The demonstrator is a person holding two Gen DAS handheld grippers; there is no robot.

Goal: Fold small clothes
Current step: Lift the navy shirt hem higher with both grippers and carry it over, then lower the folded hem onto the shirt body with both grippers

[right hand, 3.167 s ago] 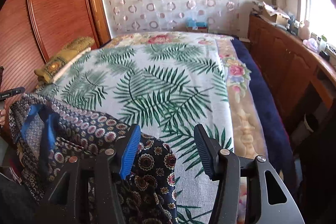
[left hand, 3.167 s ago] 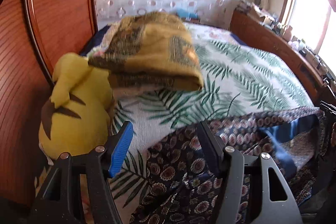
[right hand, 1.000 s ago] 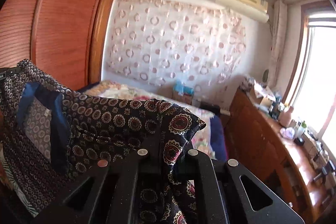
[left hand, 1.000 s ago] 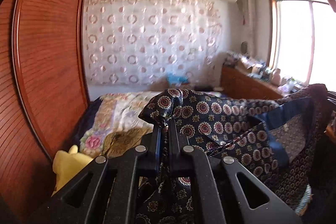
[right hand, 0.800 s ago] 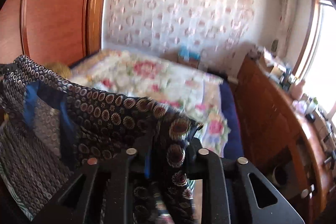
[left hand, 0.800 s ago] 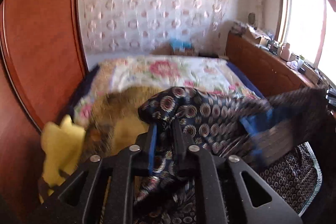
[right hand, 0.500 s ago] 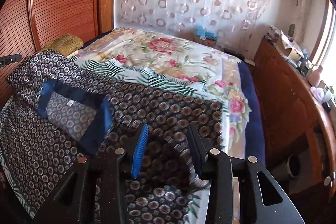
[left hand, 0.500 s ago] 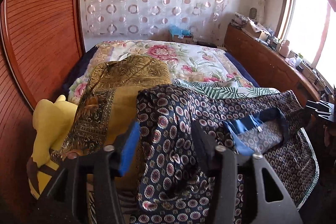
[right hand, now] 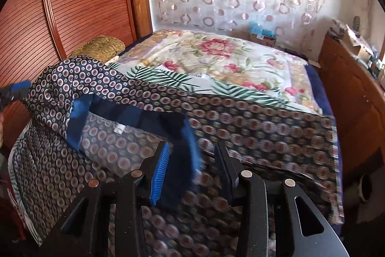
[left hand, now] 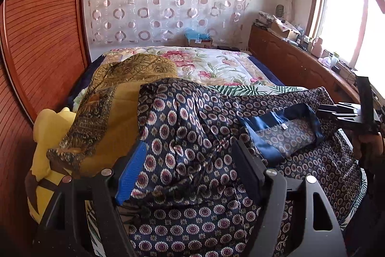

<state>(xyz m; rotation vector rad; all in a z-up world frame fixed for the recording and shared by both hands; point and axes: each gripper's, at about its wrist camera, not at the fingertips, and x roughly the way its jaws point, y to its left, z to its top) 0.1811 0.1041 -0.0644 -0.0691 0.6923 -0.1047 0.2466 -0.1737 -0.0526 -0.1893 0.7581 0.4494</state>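
the patterned garment (left hand: 192, 127) lies spread crosswise on the bed (right hand: 216, 57) — left tool (left hand: 190, 172) opening over its bunched left end, right tool (right hand: 192, 170) released over its right half, neither gripping.

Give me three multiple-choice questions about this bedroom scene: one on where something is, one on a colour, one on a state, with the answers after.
1. Where does the patterned garment lie?
A. Spread on the bed
B. On the floor
C. On the window sill

2. What colour is the band at the garment's opening?
A. Red
B. Blue
C. White

3. How does the left gripper stand towards the garment?
A. Clamped shut on it
B. Jaws apart, cloth between them
C. Holding the yellow plush toy

Answers:
1 A, the garment drapes across the leaf-print cover on the bed.
2 B, the lining band is plainly blue in both views.
3 B, its jaws are opening with a clear gap, cloth lying loose between the pads; the yellow plush toy sits untouched beside the mustard blanket.
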